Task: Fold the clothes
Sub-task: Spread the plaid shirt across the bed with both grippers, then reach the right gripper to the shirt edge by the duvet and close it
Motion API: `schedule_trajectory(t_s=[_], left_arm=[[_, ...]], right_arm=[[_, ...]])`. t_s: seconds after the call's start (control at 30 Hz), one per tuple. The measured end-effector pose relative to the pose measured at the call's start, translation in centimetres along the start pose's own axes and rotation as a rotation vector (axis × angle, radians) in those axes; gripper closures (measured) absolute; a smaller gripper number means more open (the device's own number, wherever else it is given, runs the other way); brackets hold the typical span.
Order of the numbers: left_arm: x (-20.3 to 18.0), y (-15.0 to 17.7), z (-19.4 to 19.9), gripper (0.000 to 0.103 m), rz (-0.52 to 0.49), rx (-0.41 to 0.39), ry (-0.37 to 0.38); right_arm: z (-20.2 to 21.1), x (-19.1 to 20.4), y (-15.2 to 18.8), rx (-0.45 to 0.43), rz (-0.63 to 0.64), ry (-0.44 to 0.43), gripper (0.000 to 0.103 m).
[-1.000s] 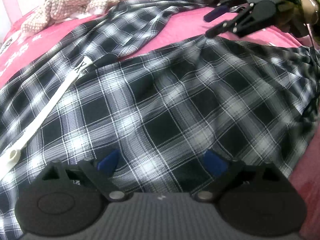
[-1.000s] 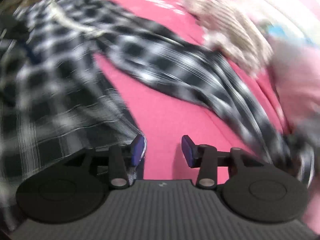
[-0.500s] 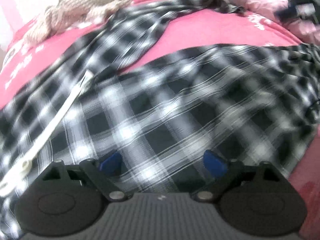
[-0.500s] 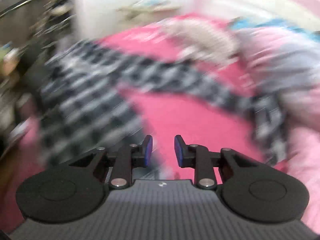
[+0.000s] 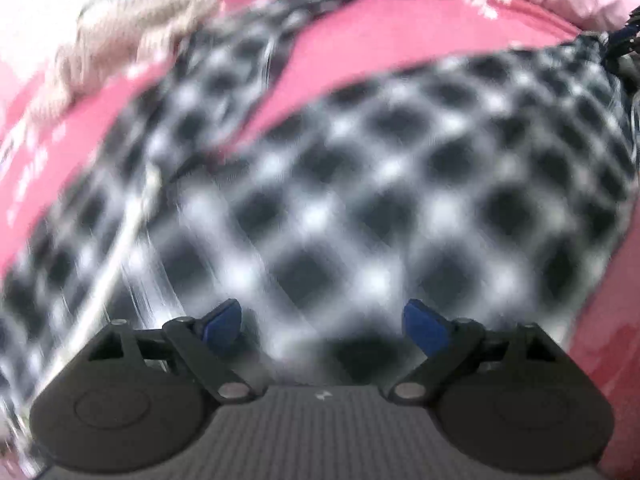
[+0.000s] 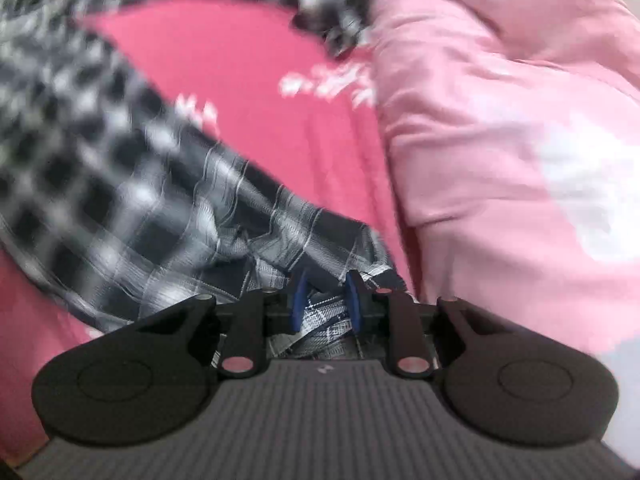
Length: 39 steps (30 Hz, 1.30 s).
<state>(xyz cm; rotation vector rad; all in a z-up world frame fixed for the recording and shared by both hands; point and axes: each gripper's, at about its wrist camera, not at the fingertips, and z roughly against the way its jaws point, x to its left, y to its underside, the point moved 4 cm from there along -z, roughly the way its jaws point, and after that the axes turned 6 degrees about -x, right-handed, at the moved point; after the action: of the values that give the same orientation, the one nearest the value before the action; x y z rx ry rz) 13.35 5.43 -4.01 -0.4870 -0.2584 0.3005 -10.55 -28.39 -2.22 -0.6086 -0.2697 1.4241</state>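
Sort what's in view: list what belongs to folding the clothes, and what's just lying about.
Part of the job:
- black-and-white plaid cotton garment, spread on the bed
- right tongs, closed on a bunched edge of it
- left tongs, open above it

Lying about:
- beige knitted garment, crumpled at the far side
- pale pink quilted blanket
- deep pink bedsheet underneath

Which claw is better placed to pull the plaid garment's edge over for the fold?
Right. The right claw has just been closing and pinches a bunched edge of the plaid garment between its pads. The left claw hangs open above flat cloth, gripping nothing.
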Motion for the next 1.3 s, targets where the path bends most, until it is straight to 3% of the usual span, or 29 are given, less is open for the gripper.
schedule_trajectory(t_s=[0.07,0.2,0.33,0.5,0.73,0.9,1.0,1.17,1.3], left_arm=[[-1.0,-3.1,-0.5,0.014,-0.048,-0.049,0.016],[-5.2,-8.9,-2.2,0.014,-0.157,-0.157,0.084],[-7.7,-11.7,-4.3,0.014,-0.222,-0.179,0.111],[-8.1,-11.7,-6.8,0.014,-0.209,-0.156,0.126],[-8.8,-9.3,-6.4,0.014,-0.188,-0.172,0.139],[-8.2,-8.1,-6.4,0.014,-0.120,-0.189,0.146],[-7.5,-7.8,-6.4,0.014,-0.086,-0.201,0.136],[-6.9,-7.4,-6.4,0.014,-0.070,-0.207,0.124],[-6.6,-7.1,-6.7,0.012,-0.062,-0.208,0.119]], right_arm=[[0.4,-0.2,-1.3,-0.053,-0.003,-0.029,0.083],[-1.6,1.2,-4.5,-0.137,0.133,-0.096,0.082],[-4.8,3.1,-6.5,-0.141,0.256,-0.214,0.082],[-5.6,5.3,-7.4,-0.127,0.352,-0.332,0.082],[-6.8,7.1,-7.3,-0.075,0.420,-0.435,0.083],[-7.0,8.2,-7.0,-0.047,0.479,-0.473,0.099],[-6.4,9.1,-6.7,-0.084,0.570,-0.398,0.101],[-6.0,8.6,-8.0,-0.193,0.630,-0.129,0.102],[-7.7,8.9,-7.8,-0.202,0.691,-0.020,0.102]])
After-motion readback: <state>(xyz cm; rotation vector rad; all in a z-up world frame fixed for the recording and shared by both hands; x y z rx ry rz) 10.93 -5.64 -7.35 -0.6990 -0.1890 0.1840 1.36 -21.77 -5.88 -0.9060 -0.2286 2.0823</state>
